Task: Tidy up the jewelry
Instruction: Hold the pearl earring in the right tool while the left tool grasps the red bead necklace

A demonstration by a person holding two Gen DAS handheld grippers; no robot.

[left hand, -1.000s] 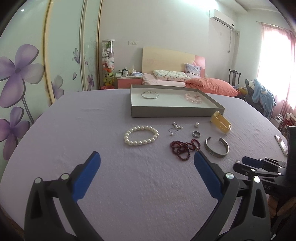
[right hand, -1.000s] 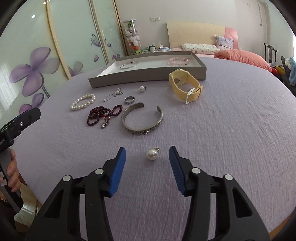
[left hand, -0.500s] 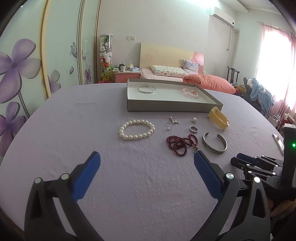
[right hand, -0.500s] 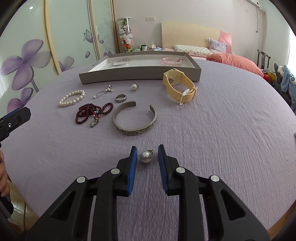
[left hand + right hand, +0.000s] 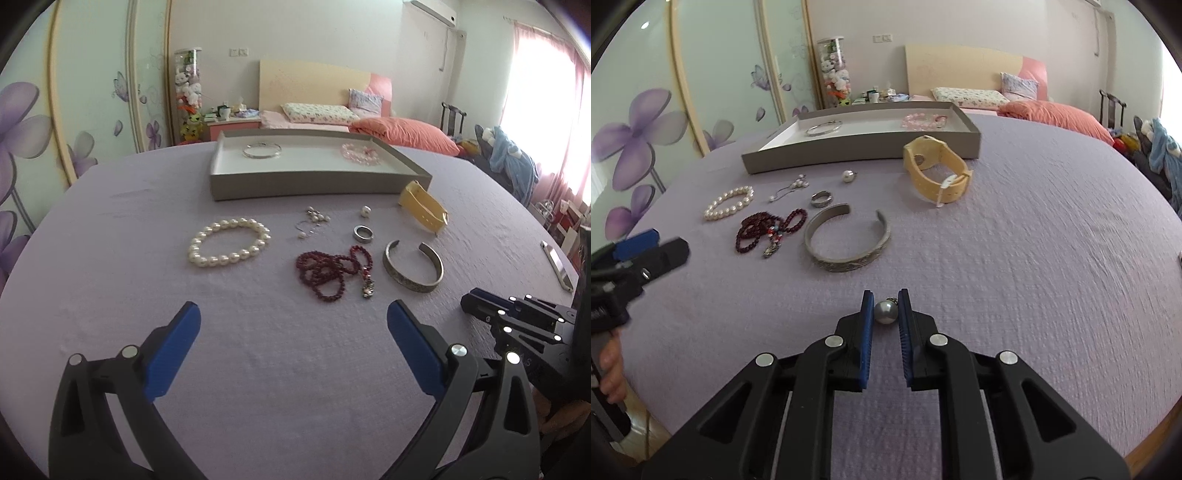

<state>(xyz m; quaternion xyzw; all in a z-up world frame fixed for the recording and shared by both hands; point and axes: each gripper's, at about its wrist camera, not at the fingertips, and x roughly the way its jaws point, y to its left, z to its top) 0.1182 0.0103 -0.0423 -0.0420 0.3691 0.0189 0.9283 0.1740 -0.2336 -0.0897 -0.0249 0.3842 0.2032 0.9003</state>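
Fingers (image 5: pixel 867 314) clamping pearl pendant (image 5: pixel 885 312), clear cloth (image 5: pixel 1034 258) rightward

My pearl pendant (image 5: pixel 885 312) sits pinched near me on the purple cloth. Farther off lie a silver cuff (image 5: pixel 847 238), red beads (image 5: pixel 768 229), pearl bracelet (image 5: pixel 728 202), and the grey tray (image 5: pixel 864 157) beyond.

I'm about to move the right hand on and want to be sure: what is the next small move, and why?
Probably lift the right gripper straight up a little. Its jaws have just closed on the pearl pendant, which sits pinched between the blue pads just above the purple cloth. A short lift would test the grip before carrying it to the grey tray, where two bracelets already lie.
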